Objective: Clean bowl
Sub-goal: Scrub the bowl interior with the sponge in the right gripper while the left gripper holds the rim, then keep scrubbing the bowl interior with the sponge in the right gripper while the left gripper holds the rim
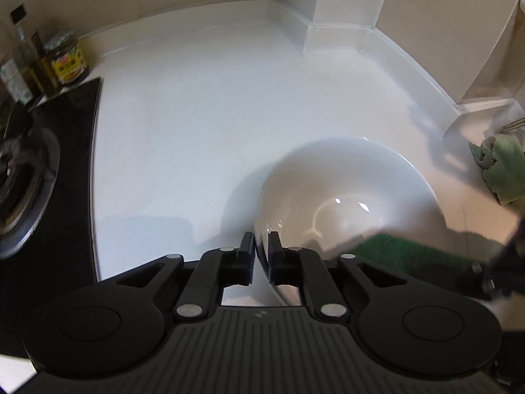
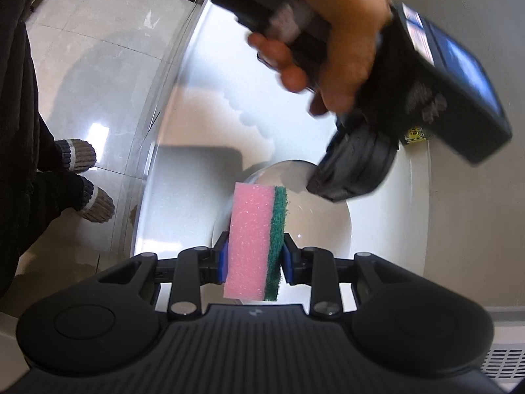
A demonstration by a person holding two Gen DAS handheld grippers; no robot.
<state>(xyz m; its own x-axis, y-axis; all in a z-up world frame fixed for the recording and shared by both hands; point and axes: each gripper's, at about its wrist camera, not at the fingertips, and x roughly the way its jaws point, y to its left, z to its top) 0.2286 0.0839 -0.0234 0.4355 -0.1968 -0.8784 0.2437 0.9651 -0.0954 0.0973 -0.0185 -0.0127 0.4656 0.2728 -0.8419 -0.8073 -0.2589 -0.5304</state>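
Two grippers share the job: the left gripper [image 1: 261, 246] pinches the glossy white ceramic bowl [image 1: 347, 190] by its rim, steadying it on the white counter [image 1: 197, 115] near the front edge, while the right gripper [image 2: 253, 259] clamps the pink-and-green scouring sponge [image 2: 254, 239] above it to scrub.

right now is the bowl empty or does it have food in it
Empty as far as the left wrist view shows: the white bowl has a bare glossy inside with only highlights. The green sponge covers its near edge.

Both grippers angle downward: left gripper [image 1: 261, 256] nearly closed, right gripper [image 2: 253, 257] clamped, hand [image 2: 331, 32] above.
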